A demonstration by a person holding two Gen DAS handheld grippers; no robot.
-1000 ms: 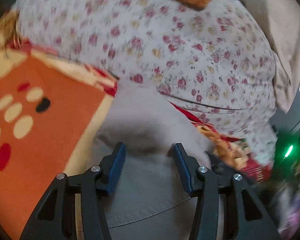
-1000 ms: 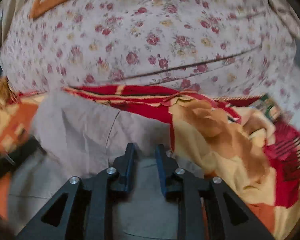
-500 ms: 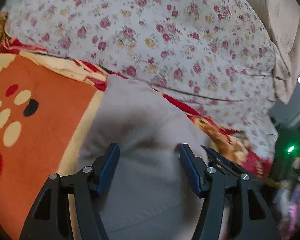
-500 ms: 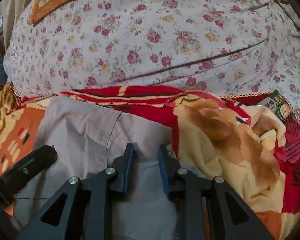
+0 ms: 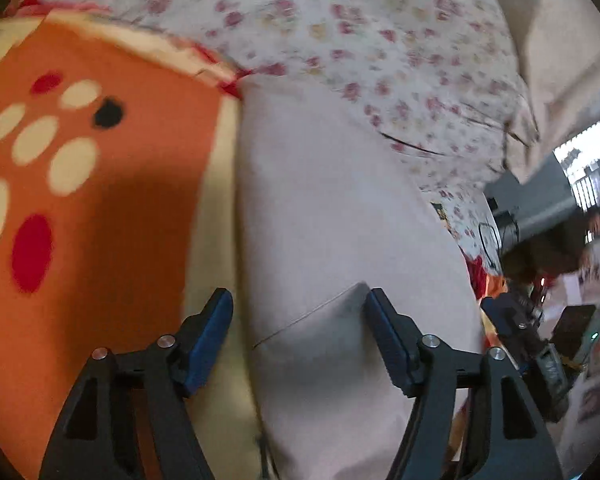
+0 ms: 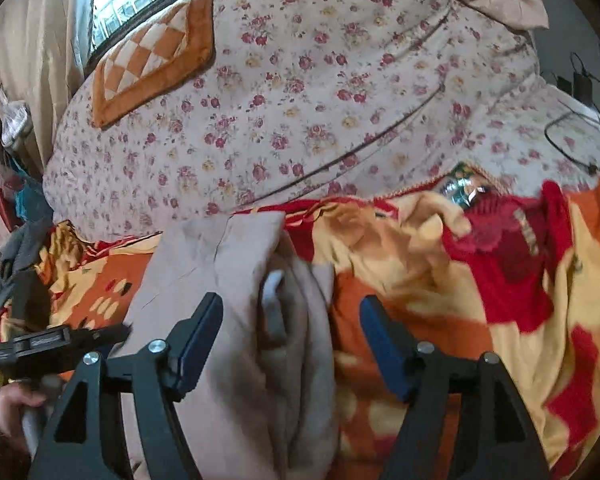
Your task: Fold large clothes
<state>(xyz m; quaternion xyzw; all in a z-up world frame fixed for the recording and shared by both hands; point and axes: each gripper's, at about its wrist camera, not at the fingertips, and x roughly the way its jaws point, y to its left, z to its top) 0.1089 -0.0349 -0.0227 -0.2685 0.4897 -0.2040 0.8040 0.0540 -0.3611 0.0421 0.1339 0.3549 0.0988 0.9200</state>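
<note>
Both grippers are letting go of the beige garment [image 6: 236, 320], which lies folded in a long strip on the orange-and-red blanket [image 6: 440, 320], just in front of the floral quilt [image 6: 300, 100].

Right gripper [image 6: 290, 336]: a second ago its jaws were nearly together over the cloth; now they stand wide and are opening. The garment's bunched right edge lies between them, but neither blue pad presses on it, so nothing is held. The view has pulled back from the garment, and more of the quilt and the checkered orange cushion [image 6: 152, 56] shows than before.

Left gripper [image 5: 298, 334]: jaws are also wider than a second ago and are opening. The left pad now sits over the blanket beside the garment's left edge; the right pad sits just at a fold corner of the cloth. No grip visible. The view has swung, so the garment runs straight ahead toward the quilt. The frame is motion-blurred.

In the right wrist view the left gripper [image 6: 60, 340] is at the garment's left side, with the person's hand [image 6: 8, 408] behind it.
</note>
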